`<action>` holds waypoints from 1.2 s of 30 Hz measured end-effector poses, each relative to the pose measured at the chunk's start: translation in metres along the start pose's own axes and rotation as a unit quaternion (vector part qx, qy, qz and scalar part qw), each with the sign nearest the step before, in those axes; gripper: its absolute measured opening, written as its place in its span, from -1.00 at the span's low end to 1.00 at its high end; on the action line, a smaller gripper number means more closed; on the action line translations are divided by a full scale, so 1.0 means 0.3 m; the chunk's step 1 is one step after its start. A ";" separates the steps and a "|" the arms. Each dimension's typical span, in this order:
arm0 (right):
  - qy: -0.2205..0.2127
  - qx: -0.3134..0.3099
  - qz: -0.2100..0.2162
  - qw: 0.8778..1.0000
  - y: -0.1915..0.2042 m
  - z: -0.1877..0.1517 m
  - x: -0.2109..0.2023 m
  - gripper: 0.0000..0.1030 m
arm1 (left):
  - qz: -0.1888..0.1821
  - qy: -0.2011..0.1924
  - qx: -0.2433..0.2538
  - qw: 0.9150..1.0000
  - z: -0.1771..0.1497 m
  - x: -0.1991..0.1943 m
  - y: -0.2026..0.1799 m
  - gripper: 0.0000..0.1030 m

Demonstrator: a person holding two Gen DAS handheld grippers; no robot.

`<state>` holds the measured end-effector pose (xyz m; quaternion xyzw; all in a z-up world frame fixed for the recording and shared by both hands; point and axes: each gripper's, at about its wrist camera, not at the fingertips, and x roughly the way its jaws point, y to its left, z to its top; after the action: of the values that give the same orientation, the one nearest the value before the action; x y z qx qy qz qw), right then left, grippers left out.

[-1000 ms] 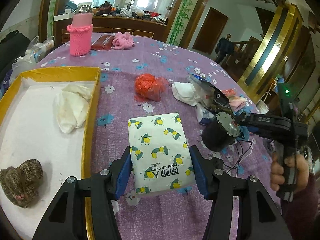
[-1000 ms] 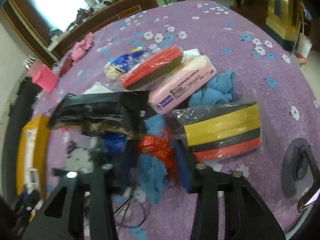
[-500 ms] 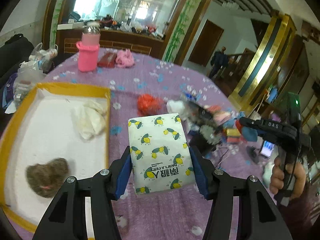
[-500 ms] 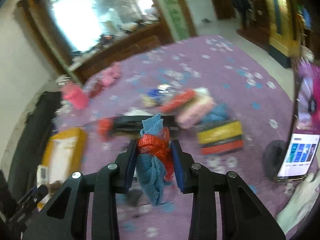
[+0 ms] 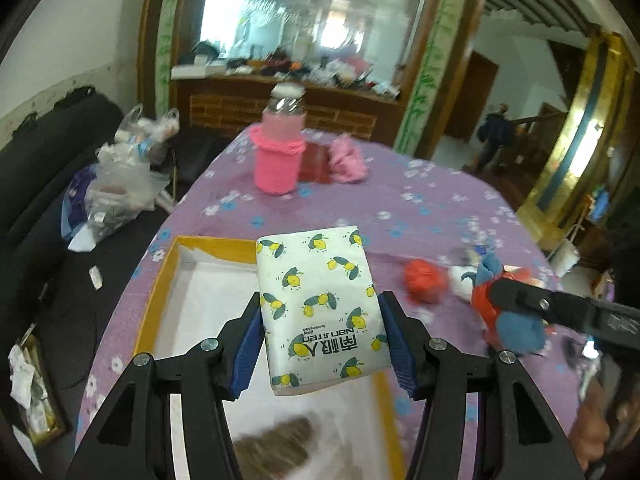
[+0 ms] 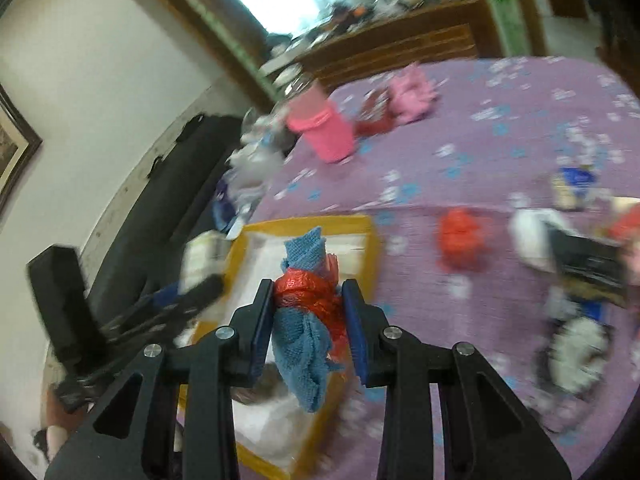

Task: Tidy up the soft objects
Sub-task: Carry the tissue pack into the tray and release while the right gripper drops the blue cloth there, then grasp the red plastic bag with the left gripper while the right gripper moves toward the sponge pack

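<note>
L tongs (image 5: 322,330) clamped on lemon-print tissue pack (image 5: 320,308), held in air over near end of yellow-rimmed tray (image 5: 160,276). R tongs (image 6: 310,320) clamped on blue cloth w/ red plastic wrap (image 6: 310,312), held above tray's right rim. Red bundle (image 5: 424,282) lies on purple floral counter (image 5: 420,204), right of tray. Brown knit item (image 5: 276,448) in tray, blurred.
</note>
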<state>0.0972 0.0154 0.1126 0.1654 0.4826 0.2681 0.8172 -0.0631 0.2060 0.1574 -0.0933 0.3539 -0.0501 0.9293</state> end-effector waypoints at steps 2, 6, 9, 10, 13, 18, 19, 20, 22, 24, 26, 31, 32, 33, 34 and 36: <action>0.016 0.002 0.010 1.000 0.013 0.026 0.092 -0.39 | 0.007 0.019 -0.008 1.000 0.024 0.075 0.037 0.06; 0.050 0.022 0.033 0.998 0.015 0.057 0.278 -0.38 | 0.016 0.055 -0.035 0.998 0.071 0.228 0.117 0.07; 0.065 0.023 0.021 0.997 0.016 0.057 0.385 -0.38 | 0.015 0.075 -0.067 0.995 0.100 0.327 0.183 0.09; 0.066 0.020 0.011 0.998 0.017 0.057 0.418 -0.38 | 0.016 0.079 -0.075 0.994 0.103 0.351 0.204 0.09; 0.058 -0.005 -0.016 0.998 0.031 0.055 0.462 -0.32 | 0.020 0.086 -0.090 0.992 0.132 0.434 0.252 0.11; 0.047 -0.028 -0.033 0.998 0.047 0.065 0.471 -0.15 | 0.024 0.084 -0.104 0.991 0.132 0.494 0.309 0.37; 0.041 -0.029 -0.035 0.998 0.045 0.067 0.456 -0.15 | 0.017 0.085 -0.114 0.990 0.128 0.496 0.324 0.37; 0.038 -0.029 -0.035 0.998 0.046 0.072 0.445 -0.15 | 0.010 0.085 -0.126 0.988 0.119 0.493 0.340 0.37; 0.022 -0.034 -0.033 0.999 0.045 0.071 0.387 -0.15 | 0.005 0.080 -0.138 0.987 0.108 0.477 0.364 0.37; 0.000 -0.045 -0.042 0.998 0.047 0.057 0.304 -0.15 | 0.003 0.066 -0.133 0.989 0.100 0.437 0.364 0.40; -0.019 -0.059 -0.054 0.997 0.048 0.040 0.230 -0.15 | 0.002 0.049 -0.126 0.991 0.089 0.380 0.349 0.43; -0.048 -0.070 -0.070 0.994 0.009 -0.026 0.075 -0.10 | -0.003 0.000 -0.096 0.995 0.043 0.200 0.250 0.65; -0.052 -0.073 -0.075 0.993 -0.002 -0.044 0.052 -0.04 | -0.003 -0.010 -0.089 0.996 0.029 0.169 0.223 0.67; -0.055 -0.077 -0.083 0.992 -0.013 -0.060 0.031 -0.02 | -0.004 -0.018 -0.081 0.997 0.017 0.140 0.197 0.71; -0.058 -0.079 -0.090 0.991 -0.024 -0.074 0.010 -0.02 | -0.008 -0.028 -0.069 0.997 0.001 0.105 0.156 0.72; -0.065 -0.080 -0.104 0.989 -0.056 -0.109 -0.039 -0.02 | -0.016 -0.035 -0.052 0.998 -0.031 0.056 0.093 0.73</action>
<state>0.0687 -0.0047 0.0961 0.0657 0.4200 0.2084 0.8808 -0.0559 0.2293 0.1339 -0.1491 0.3218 -0.0433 0.9340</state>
